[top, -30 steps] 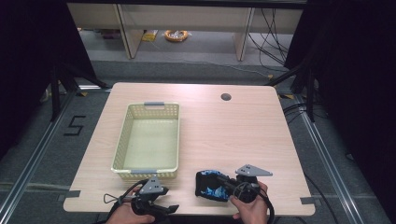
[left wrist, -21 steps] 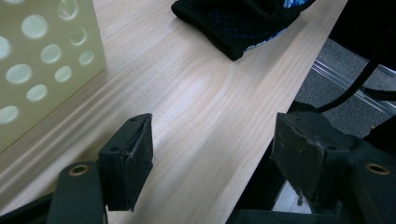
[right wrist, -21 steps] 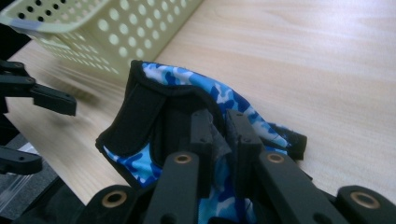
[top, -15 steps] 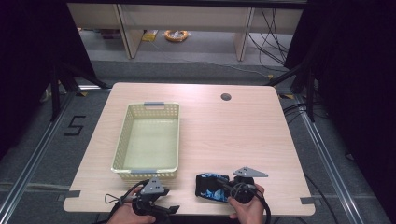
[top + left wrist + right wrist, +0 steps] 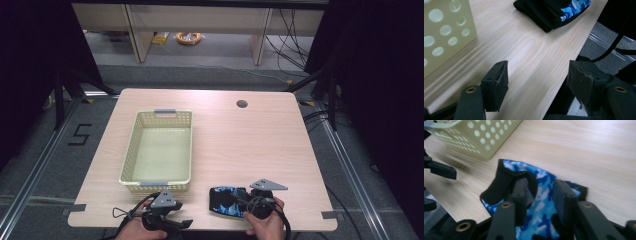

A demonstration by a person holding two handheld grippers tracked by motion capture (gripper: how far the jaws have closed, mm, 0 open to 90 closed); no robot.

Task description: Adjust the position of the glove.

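1. Landmark: the basket (image 5: 158,150) — pale perforated bin, sits on the table (image 5: 250,140) left of centre, nothing inside that I can see.
2. Task item: the cloth (image 5: 227,200), black w/ blue camo print, folded/bunched. It lies flat on the table just right of the basket's near-right corner, apart from it, close to the table's near edge.
3. My right gripper (image 5: 250,204) sits at the cloth's right end, pointing left toward the basket side. In the right gripper view the jaws stand at a narrow-to-medium gap over the camo fabric (image 5: 541,195); a black hem fold (image 5: 499,185) curls up beside the left jaw. Fabric shows between the jaws, but the pads don't look pressed together on it — I judge it not yet clamped.
4. My left gripper (image 5: 165,212) is just below the basket's near wall, at the table edge. Jaws spread wide, nothing between them; bare wood ahead, basket wall (image 5: 446,32) to one side, cloth (image 5: 549,12) farther off.
5. Key relation: the cloth's long axis runs roughly left-right, parallel to the basket's near wall, and in line w/ the right gripper's approach. Right gripper is on it; left is near but apart from it. Basket lies up and left of the cloth.
6. Judgement: next move is a close on the right-end fabric, then lift toward the basket. Risk — pinching one loose layer only, so the rest drags.
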